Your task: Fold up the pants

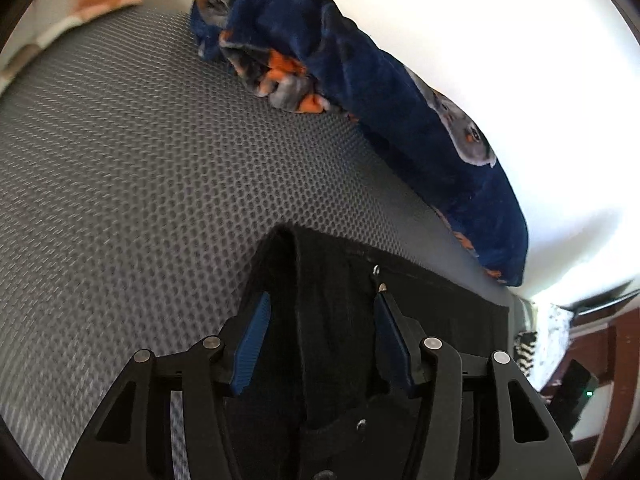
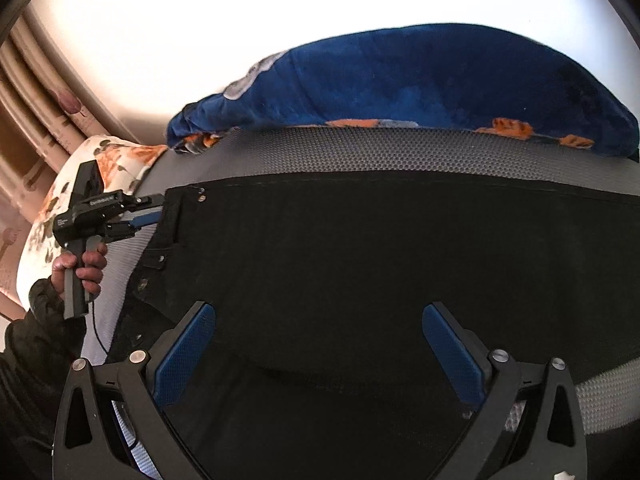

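**Black pants spread on the grey mesh bed, both claws over them**

The black pants [image 2: 360, 248] lie flat across a grey honeycomb-mesh mattress cover [image 1: 120, 184], with the waistband end, its rivets and a small metal zip pull, toward the person's left side. No box, basket or other container shows in either view; the pants lie straight on the bed surface.

The left gripper [image 1: 320, 304] sits at the waistband end, pointing downward. Its blue-padded fingers [image 1: 252, 344] stand partly apart, with a raised fold of the black fabric running up between them. I cannot tell for sure whether the pads actually press on the cloth, since a gap seems to show on each side of the fold. From the right wrist view the same tool appears small at the left edge of the pants, held by a hand [image 2: 82, 270] in a dark sleeve, a thin cable hanging below it.

The right gripper [image 2: 320, 316] hovers above the middle of the pants with its jaws spread wide and nothing between the pads; only flat black cloth lies beneath.

Along the far edge of the bed a navy plush blanket [image 2: 420, 92] with orange and grey print is bunched against a white wall. A floral pillow [image 2: 120, 160] lies at the left end.
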Tool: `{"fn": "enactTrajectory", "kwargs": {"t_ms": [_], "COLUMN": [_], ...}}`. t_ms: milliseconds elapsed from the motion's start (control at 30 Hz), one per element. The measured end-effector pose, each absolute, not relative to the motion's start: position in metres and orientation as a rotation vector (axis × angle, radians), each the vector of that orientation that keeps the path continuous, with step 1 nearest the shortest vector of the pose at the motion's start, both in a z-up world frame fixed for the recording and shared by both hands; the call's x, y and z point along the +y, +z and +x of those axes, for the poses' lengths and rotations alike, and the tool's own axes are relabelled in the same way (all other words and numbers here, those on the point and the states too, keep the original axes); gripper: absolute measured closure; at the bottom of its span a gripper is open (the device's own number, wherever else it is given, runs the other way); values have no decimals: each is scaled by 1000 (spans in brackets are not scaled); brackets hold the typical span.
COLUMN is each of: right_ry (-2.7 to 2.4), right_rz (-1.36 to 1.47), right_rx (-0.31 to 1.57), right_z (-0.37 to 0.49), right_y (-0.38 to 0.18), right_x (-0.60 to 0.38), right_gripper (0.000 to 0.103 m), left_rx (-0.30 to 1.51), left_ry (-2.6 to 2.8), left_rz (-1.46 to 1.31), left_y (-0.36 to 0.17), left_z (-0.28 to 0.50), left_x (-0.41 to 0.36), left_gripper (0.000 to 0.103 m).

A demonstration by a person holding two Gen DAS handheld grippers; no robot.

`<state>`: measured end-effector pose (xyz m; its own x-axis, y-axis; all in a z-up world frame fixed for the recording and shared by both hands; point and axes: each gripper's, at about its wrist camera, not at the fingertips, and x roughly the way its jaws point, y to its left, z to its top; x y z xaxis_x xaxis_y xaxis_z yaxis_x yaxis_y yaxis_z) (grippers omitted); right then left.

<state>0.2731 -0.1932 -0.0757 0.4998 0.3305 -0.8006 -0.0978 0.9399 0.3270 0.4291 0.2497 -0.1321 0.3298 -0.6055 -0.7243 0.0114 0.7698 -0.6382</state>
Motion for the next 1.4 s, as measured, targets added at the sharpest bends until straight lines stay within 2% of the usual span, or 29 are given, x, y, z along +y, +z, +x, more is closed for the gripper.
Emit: {"fn": "enactTrajectory", "kwargs": {"t_ms": [133,267,567,600,667,800,1033,1233,1300,1367,1400], "right_ry": [261,274,319,331,372,460,651,839,911,971,979], "right_rz": [251,250,199,180,139,41,-169,-265,-292,-314,-339], "right_rx": [1036,1038,1037,1035,1024,1031,1042,1163,1200,1255,1264], "right_z": [284,295,324,329,338,361,411,452,457,460,460], "right_y": [-87,-93,-108,-109,-110,-109,-93,-95,-99,-105,-108], "right_x": [-192,-192,-186,-185,-182,-177,-162,-144,-137,-131,-128], "right_gripper": [0,0,0,0,0,0,0,1,19,26,27], "left_rx": [1205,1214,1173,1162,1132,1049,927,909,909,907,907], "left_ry": [-546,-617,-678,-668,-644,-658,-761,-784,-786,-784,-781], "left_rz": [-618,-567,-670,-677,-645,-654,-549,-476,-479,-479,-480], "left_y": [-135,-137,-150,-150,-147,-134,-79,-62,-58,-57,-57], "left_z": [440,444,470,469,465,448,412,392,386,384,382], "left_x": [240,228,209,209,205,209,192,183,181,180,196], "left_gripper": [55,55,55,59,94,95,95,95,95,95,95]}}
